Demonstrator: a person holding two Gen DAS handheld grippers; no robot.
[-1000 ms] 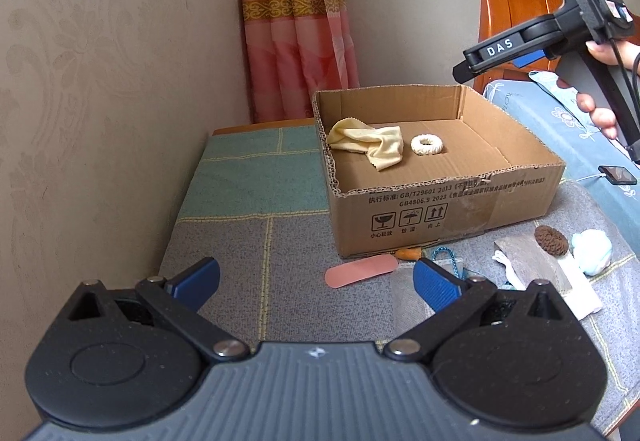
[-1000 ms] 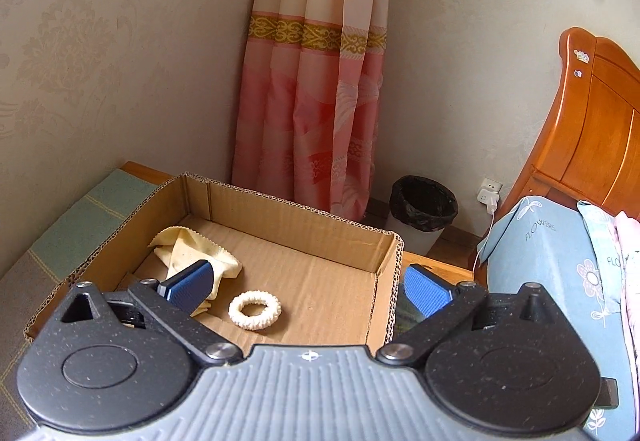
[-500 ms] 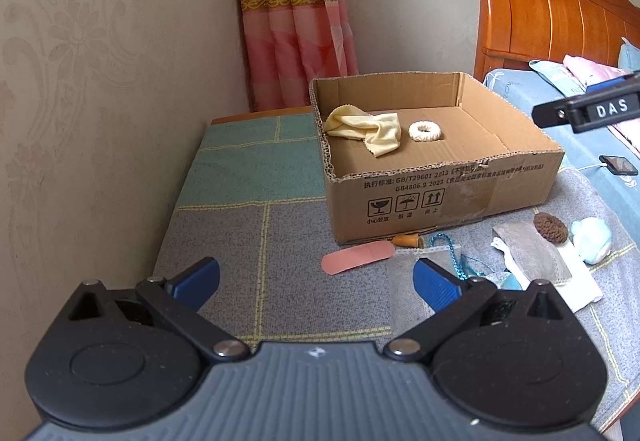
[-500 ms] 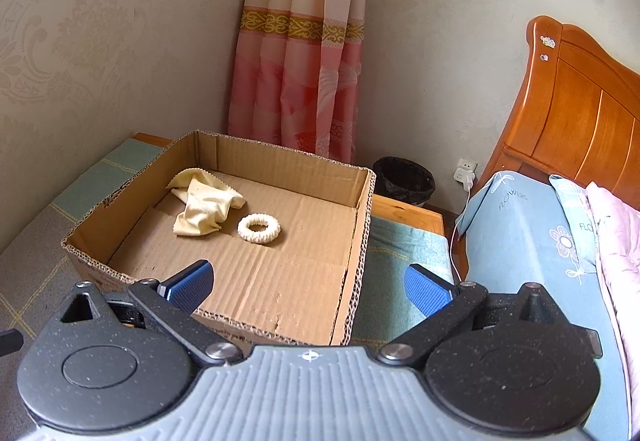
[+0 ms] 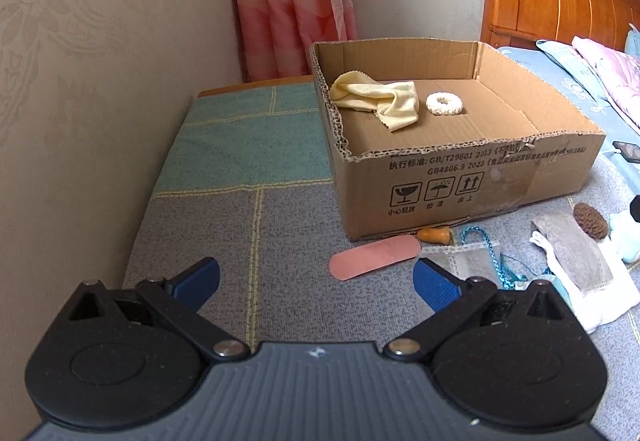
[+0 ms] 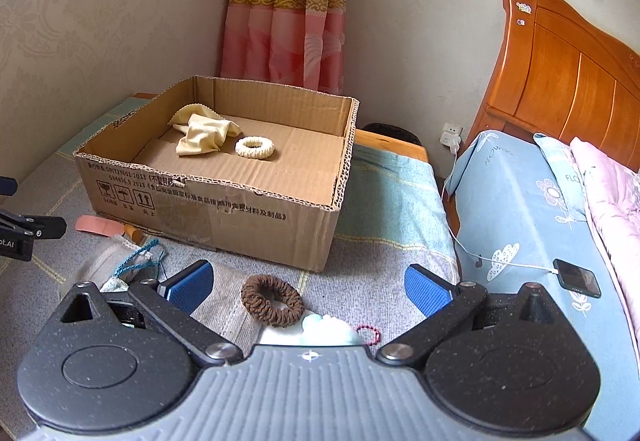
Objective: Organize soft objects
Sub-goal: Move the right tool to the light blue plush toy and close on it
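A ribbed brown scrunchie (image 6: 272, 300) lay on a grey woven cloth (image 6: 224, 305), directly between the wide-apart blue fingers of the right gripper (image 6: 308, 287), which held nothing. Inside the corrugated cardboard box (image 6: 224, 201) a crumpled yellow cloth (image 6: 204, 135) sat just beside a knobbly cream ring (image 6: 255, 147). The left gripper (image 5: 316, 277) was also spread and empty above the quilted mat (image 5: 248, 145). A pale blue soft item (image 6: 328, 329) was mostly hidden behind the right gripper's body.
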